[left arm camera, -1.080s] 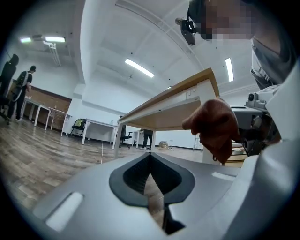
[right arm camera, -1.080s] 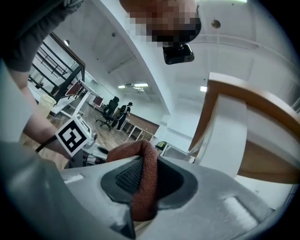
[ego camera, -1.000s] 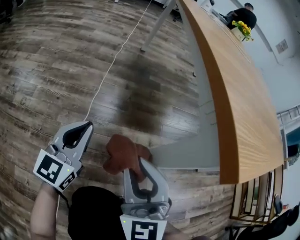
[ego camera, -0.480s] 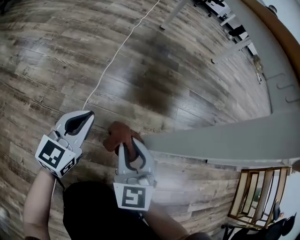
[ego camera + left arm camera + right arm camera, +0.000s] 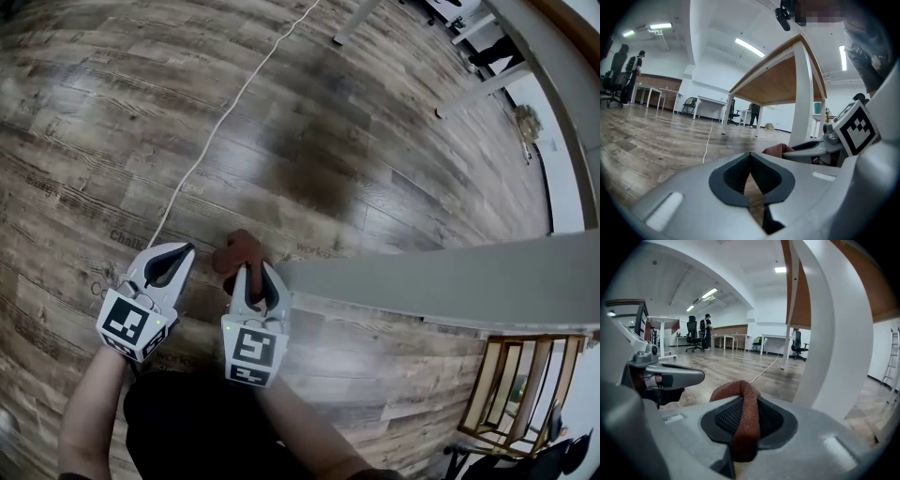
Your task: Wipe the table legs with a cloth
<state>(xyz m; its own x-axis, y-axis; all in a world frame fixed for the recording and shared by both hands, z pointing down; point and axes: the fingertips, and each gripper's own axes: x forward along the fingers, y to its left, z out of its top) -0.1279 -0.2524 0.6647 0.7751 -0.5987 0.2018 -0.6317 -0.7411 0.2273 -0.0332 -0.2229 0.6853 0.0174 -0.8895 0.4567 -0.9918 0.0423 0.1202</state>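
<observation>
**Right gripper view: one thin fold is all that holds the cloth**

The right gripper (image 5: 746, 404) has its jaws closed on the rust-brown cloth (image 5: 746, 420). A narrow fold runs between the pads and a small wad bulges just ahead of the tips. The white table leg (image 5: 834, 338) stands ahead and to the right of those jaws. It is close, but I cannot tell whether the cloth touches it.

In the head view, the cloth (image 5: 239, 251) sits at the jaw tips, near the foot of the leg (image 5: 431, 281). The left gripper (image 5: 178, 253) lies just to the left of the right gripper (image 5: 251, 274). Its own view shows the left jaws pressed together with nothing between them.

Likely trouble from here:
- The grip is on one thin fold, so dragging it along the leg could pull the cloth free.
- Little cloth stands proud of the tips, so a flat approach may put hard jaw plastic on the leg instead of fabric.
- The two grippers sit side by side, so a sideways sweep to the left could knock them together.
- The white cable (image 5: 234, 103) runs across the floor ahead of the left jaws and could snag on a low reach.

Count:
- two grippers
- one cloth
- one leg at the jaws
- two more legs well ahead of the jaws
- one cable
</observation>
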